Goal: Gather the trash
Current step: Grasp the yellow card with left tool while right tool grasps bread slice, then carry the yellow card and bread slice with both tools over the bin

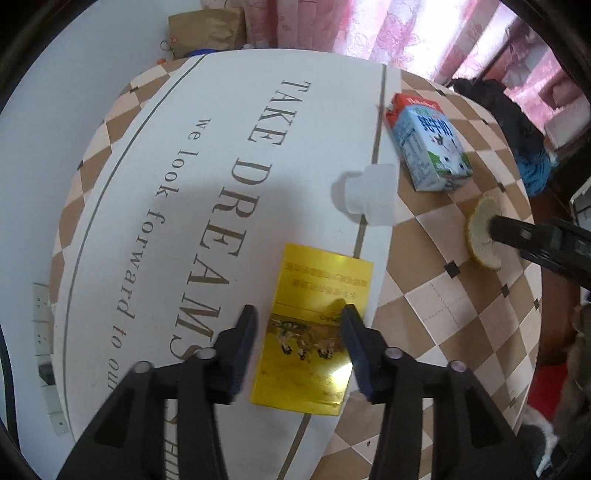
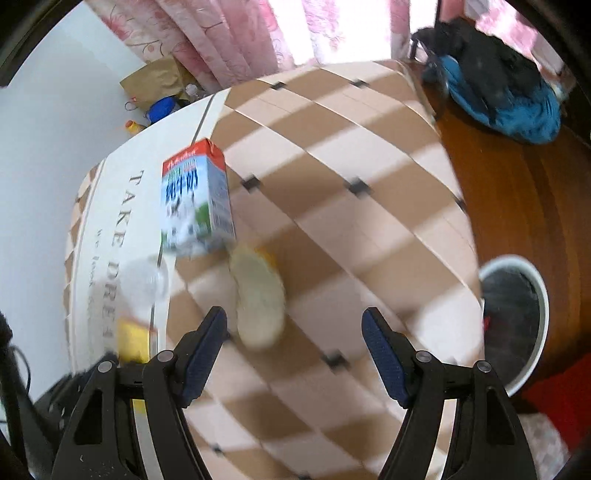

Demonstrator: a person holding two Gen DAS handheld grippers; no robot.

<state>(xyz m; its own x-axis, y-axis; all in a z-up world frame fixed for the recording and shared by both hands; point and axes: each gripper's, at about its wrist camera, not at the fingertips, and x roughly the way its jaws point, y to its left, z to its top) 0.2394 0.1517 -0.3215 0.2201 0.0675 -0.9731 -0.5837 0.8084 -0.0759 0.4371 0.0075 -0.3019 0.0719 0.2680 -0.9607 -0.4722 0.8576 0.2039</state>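
Observation:
A flat yellow box [image 1: 314, 332] lies on the table; my left gripper [image 1: 299, 314] is open with its fingers either side of the box's near half. A blue and white milk carton [image 1: 428, 142] lies further right, also in the right wrist view [image 2: 195, 206]. A clear plastic cup [image 1: 373, 194] lies on its side between them. A pale fruit peel [image 1: 480, 232] lies at the right; my right gripper [image 2: 295, 321] is open just before the peel [image 2: 258, 299], its left finger close beside it. A white bin [image 2: 517, 317] stands on the floor, right.
The table wears a checked cloth [image 1: 443, 314] with a white lettered panel [image 1: 147, 184]. A brown paper bag [image 1: 207, 29] and pink curtains stand behind it. A dark bag on blue cloth [image 2: 498, 85] lies on the wooden floor at the far right.

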